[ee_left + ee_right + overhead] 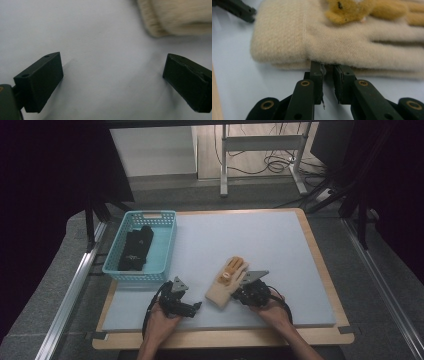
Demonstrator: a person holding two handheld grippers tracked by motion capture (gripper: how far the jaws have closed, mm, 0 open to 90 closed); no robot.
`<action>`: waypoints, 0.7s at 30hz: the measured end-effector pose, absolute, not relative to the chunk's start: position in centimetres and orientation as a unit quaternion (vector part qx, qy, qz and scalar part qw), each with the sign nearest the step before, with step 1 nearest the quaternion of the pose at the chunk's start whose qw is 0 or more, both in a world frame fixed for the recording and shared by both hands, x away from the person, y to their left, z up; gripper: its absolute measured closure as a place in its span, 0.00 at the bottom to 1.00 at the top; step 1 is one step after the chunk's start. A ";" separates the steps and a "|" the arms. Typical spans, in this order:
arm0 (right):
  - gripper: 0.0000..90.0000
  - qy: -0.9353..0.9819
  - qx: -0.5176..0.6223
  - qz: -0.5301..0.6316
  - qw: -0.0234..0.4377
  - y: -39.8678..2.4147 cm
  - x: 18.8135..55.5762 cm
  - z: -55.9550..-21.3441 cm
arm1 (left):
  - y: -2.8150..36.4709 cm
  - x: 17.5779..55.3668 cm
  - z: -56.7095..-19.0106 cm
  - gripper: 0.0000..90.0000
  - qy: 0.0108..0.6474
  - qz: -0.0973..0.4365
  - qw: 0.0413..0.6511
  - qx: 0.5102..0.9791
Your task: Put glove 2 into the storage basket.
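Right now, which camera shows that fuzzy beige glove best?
The high view: the whole beige glove lies on the mat. The right gripper view shows its cuff and side close up; the left gripper view catches one blurred corner.

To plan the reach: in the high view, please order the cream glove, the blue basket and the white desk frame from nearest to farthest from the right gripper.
From the right gripper:
1. cream glove, just left of it.
2. blue basket, far left.
3. white desk frame, beyond the table.

A cream glove (226,286) with an orange patch is laid on the pale mat (260,245), flanked by the left gripper (186,306) and the right gripper (240,295). Dark gloves (136,249) are held in a blue basket (167,240) at the mat's left edge.
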State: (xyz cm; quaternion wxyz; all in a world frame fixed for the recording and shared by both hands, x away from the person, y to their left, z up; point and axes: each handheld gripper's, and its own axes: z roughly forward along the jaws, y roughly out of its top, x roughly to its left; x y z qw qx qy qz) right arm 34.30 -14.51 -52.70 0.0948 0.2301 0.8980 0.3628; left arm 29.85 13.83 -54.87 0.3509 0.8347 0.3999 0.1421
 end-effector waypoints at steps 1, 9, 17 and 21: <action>0.85 0.899 0.228 0.362 0.095 -14.0 34.4 -52.7 | 13.8 29.9 -54.9 0.03 0.400 0.142 0.350 0.835; 0.84 0.896 0.228 0.367 0.098 -11.1 35.4 -53.0 | 13.7 29.8 -54.9 0.02 0.399 0.144 0.347 0.836; 0.76 0.891 0.231 0.374 0.117 -13.1 34.9 -51.8 | 13.6 29.8 -54.9 0.01 0.400 0.145 0.345 0.837; 0.69 0.884 0.243 0.375 0.135 -15.1 34.9 -51.1 | 13.6 29.8 -54.9 0.02 0.400 0.146 0.344 0.837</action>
